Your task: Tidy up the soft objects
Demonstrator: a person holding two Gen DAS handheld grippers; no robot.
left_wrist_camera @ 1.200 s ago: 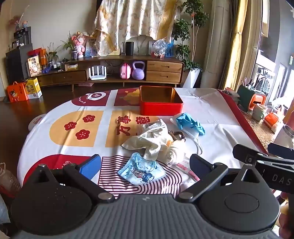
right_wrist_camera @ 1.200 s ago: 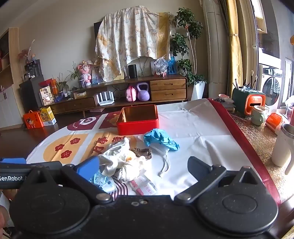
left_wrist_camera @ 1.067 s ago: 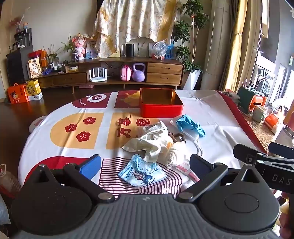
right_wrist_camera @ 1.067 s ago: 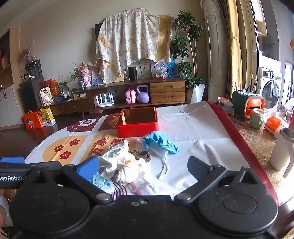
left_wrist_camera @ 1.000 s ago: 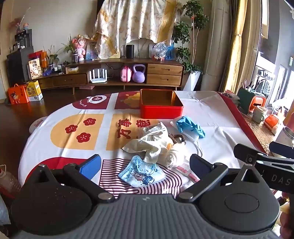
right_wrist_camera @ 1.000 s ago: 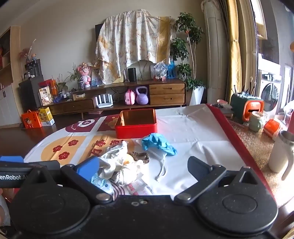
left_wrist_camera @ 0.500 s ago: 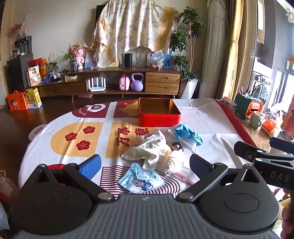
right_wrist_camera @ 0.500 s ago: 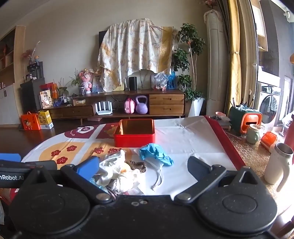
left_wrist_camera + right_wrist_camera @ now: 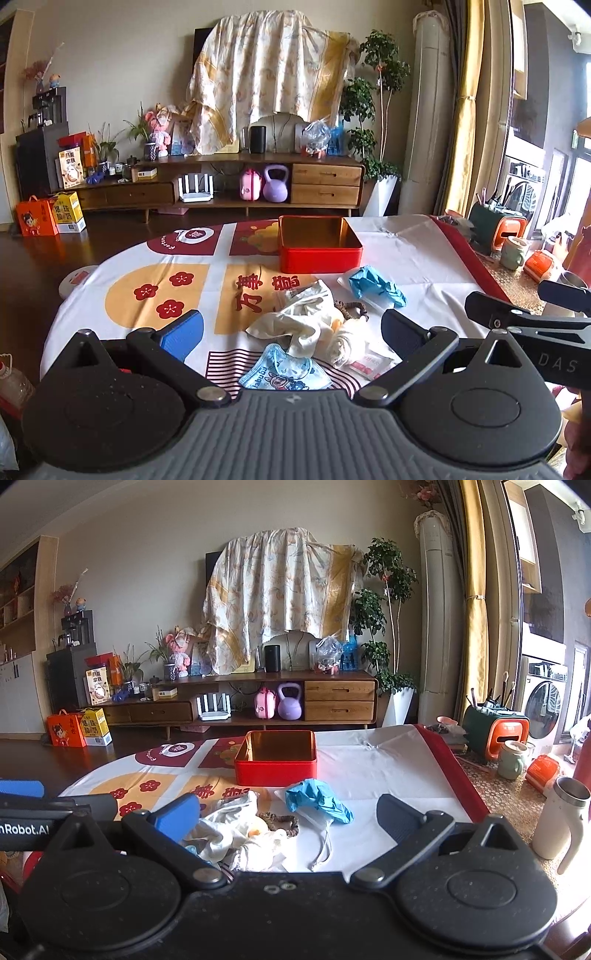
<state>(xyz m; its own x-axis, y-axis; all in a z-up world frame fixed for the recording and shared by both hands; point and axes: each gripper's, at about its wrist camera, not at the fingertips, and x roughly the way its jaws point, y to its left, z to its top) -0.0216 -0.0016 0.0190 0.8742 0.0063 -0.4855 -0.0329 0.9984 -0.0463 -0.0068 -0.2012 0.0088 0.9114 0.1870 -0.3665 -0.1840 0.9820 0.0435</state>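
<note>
Soft pile [image 9: 314, 332] before both gaping grippers

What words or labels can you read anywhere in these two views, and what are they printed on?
"DAS": on the right tongs' body at the left view's edge, cut off.
"nRobot.AI": on the left tongs' body at the right view's edge, cut off.
"labubu": on the child's face mask, faintly.
Large red Chinese characters: on the tablecloth.
Sachet and floor boxes: too small to read.
</note>
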